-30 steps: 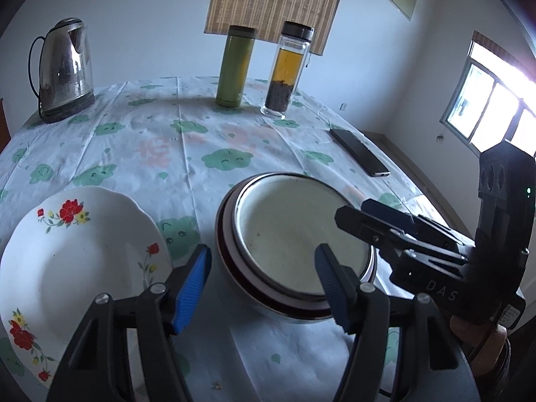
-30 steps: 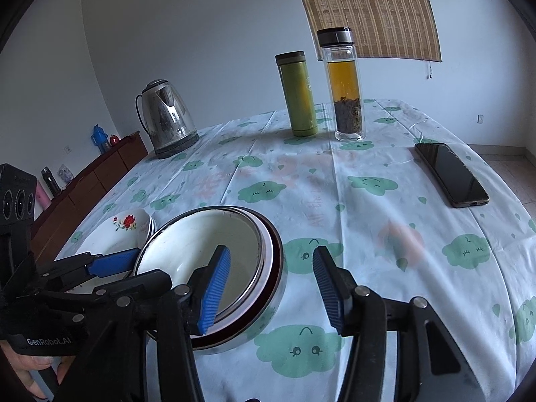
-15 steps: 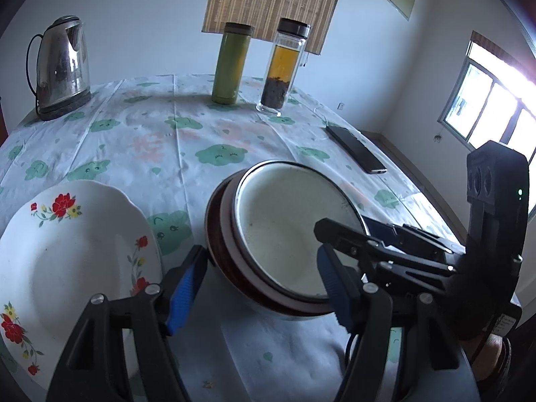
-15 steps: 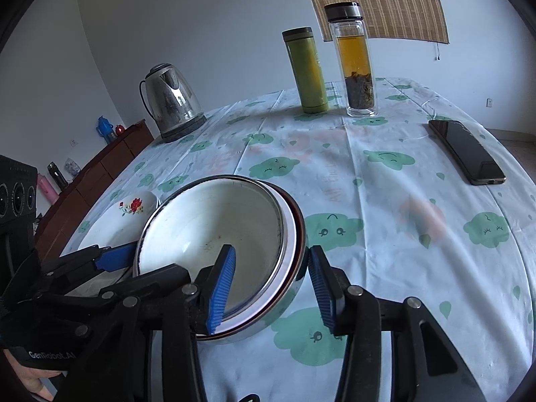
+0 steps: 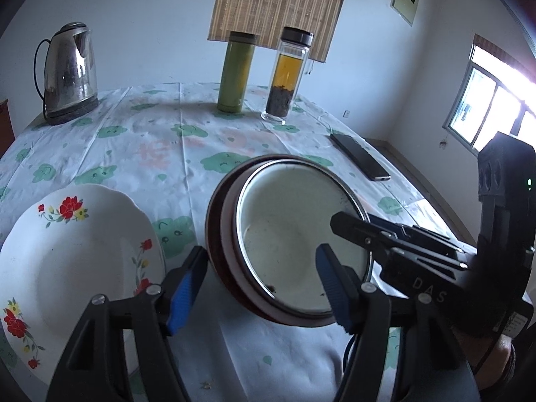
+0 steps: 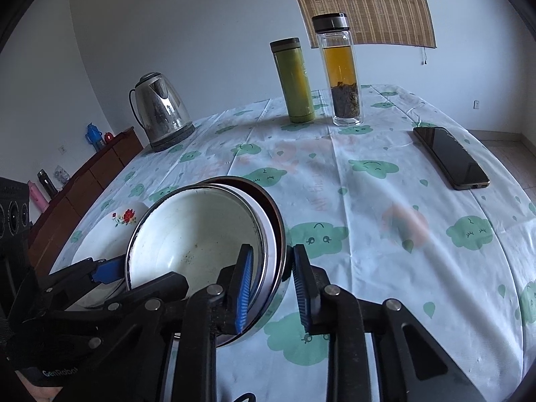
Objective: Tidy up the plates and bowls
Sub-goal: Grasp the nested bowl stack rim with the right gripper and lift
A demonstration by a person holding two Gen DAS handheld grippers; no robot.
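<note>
1. The bowls [image 5: 294, 234] sat stacked on the desk [image 5: 150, 140]: a white one inside a red-brown one.
2. The stack was tipped up, with its open side turned toward the left tool [image 5: 261, 281].
3. The right tool [image 6: 271, 284] had just been closing, and the rim of the bowls was between its blue pads [image 6: 243, 288].
4. One pad was inside the white bowl and the other was outside the stack.
5. The inside pad touched the white bowl. A thin gap seemed to show by the outside pad, so I could not tell if the pinch was tight.
6. The left tool was spread wide and held nothing.
7. One of its pads was just left of the bowls, and the other was in front of the white bowl's inside.
8. A white plate [image 5: 70, 251] with red flowers lay flat just left of the bowls.
9. A kettle [image 5: 68, 73] stood far behind the bowls, to the left.
10. A green flask [image 5: 236, 72] and a glass bottle [image 5: 286, 77] of tea stood side by side far behind the bowls.
11. A dark phone [image 5: 360, 160] lay behind the bowls, to the right.
12. The desk had a white cloth with green cloud faces on it.
</note>
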